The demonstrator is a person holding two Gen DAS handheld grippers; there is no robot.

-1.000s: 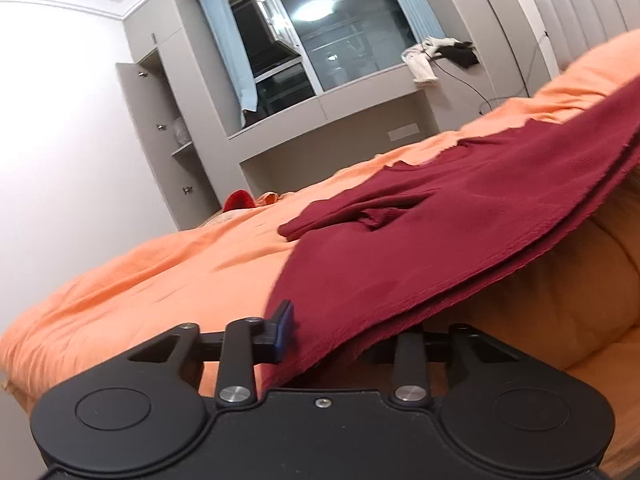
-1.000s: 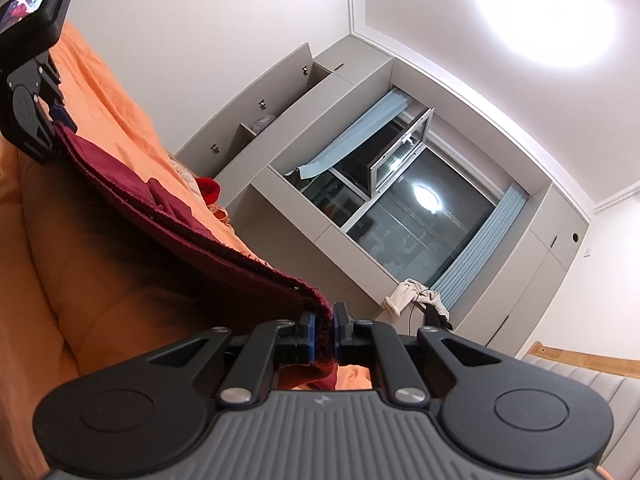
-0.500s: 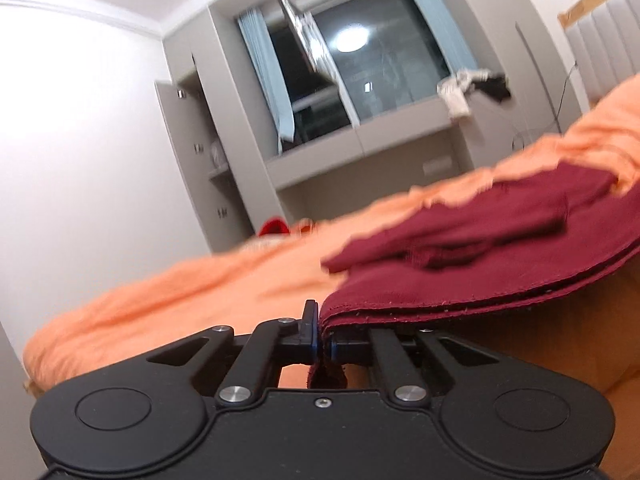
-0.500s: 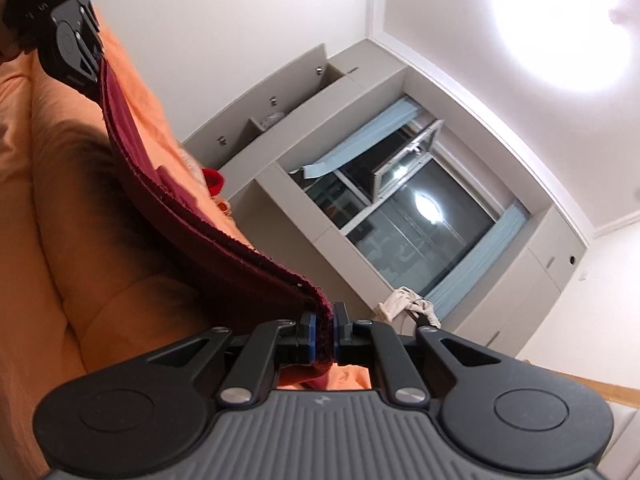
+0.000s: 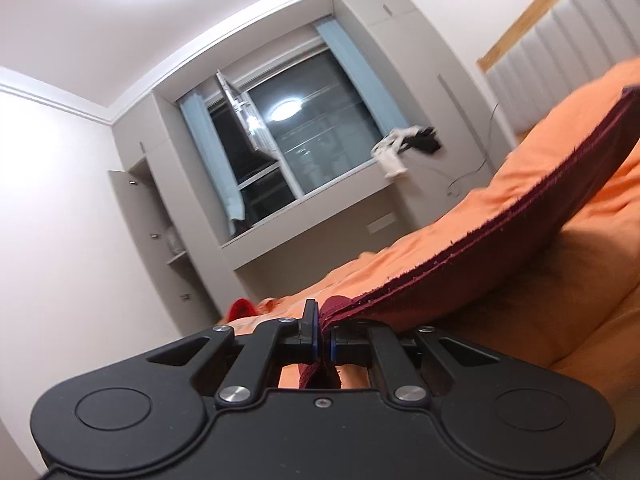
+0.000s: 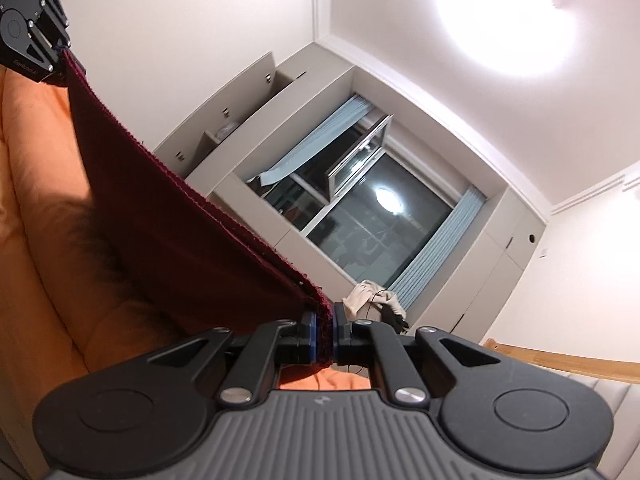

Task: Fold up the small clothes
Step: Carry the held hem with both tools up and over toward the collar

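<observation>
Dark red knitted garment (image 5: 520, 216): hem pinched at both corners by left gripper (image 5: 323, 347) and right gripper (image 6: 325, 336), stretched above orange bedspread (image 5: 592, 280). Step: lifting. Next, probably: carry hem across, lay flat.

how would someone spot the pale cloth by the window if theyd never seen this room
Find the big dark window, then follow its grey sill to the end nearest the bed. The pale cloth hangs bunched over that ledge, off-white against a black item beside it.
</observation>
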